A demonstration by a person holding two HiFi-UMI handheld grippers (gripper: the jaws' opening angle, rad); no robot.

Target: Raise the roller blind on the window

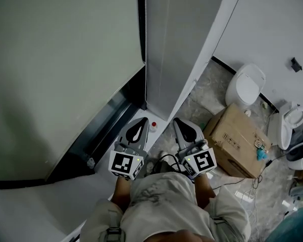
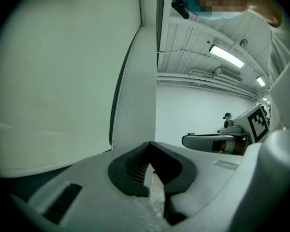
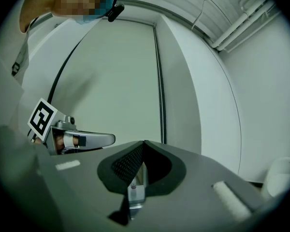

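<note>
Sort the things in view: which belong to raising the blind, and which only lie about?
For the job:
large pale fabric roller blind
dark window frame
left gripper
right gripper

Lying about:
brown cardboard box
white ceramic toilet

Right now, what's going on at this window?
A person stands facing the window with a gripper in each hand. The roller blind hangs down over the glass. The left gripper and right gripper are held level, side by side close to the body. Both have their jaws together with nothing between them. Neither touches the blind, so raising it has not begun.
</note>
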